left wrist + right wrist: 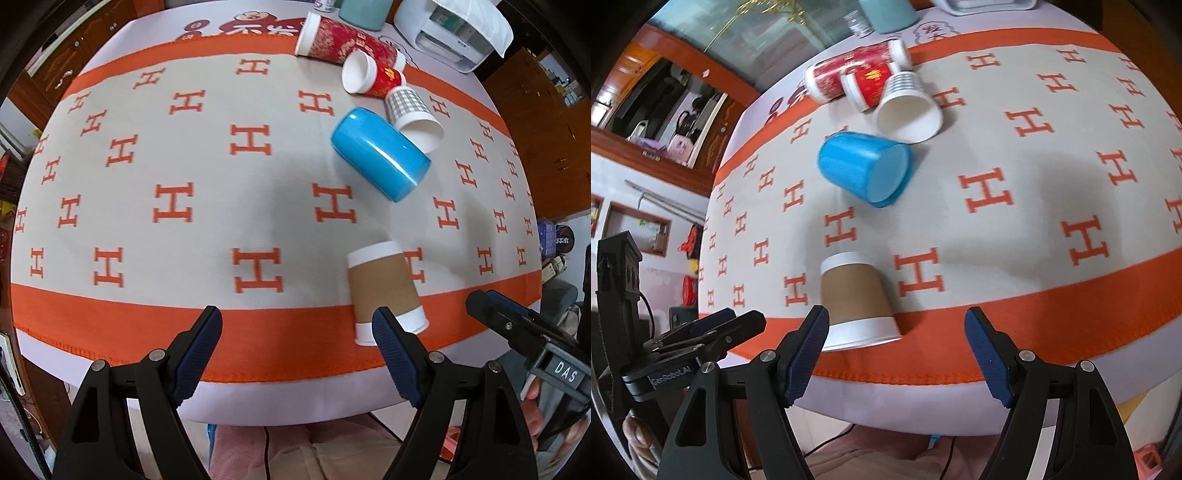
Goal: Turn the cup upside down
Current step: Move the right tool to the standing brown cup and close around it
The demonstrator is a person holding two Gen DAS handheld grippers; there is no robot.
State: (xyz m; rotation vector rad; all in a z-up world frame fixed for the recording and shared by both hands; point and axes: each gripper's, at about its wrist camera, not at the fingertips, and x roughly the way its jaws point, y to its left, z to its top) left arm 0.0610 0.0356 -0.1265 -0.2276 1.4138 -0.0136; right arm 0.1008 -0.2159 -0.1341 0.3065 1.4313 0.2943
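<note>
Left wrist view, cups: five on the cloth [184, 155]. The brown cup [384, 291] stands mouth down near the front orange border. The blue cup [380, 157] lies on its side behind it. A checked cup [410, 110], a small red cup [373, 75] and a long red cup [351, 40] lie in a cluster at the far right.
Left wrist view, shown only here: a white machine [450, 29] at the far corner, beside a teal container [364, 13].
Left wrist view, my left gripper [299, 326]: jaws wide apart, holding nothing. The right-hand finger overlaps the brown cup's rim in this view; I cannot tell whether it touches.
Left wrist view, my right gripper [491, 301]: seen side-on at the right edge; I cannot tell its opening here.

Right wrist view, cups: the same five. The brown cup [855, 299] is mouth down; the blue cup [864, 168] shows its closed base to the camera; the checked cup [908, 107] shows its open mouth.
Right wrist view, shown only here: wooden cabinets [665, 96] at far left.
Right wrist view, my right gripper [897, 328]: jaws wide apart, empty, at the table's front edge just right of the brown cup.
Right wrist view, my left gripper [738, 319]: at lower left, side-on.
</note>
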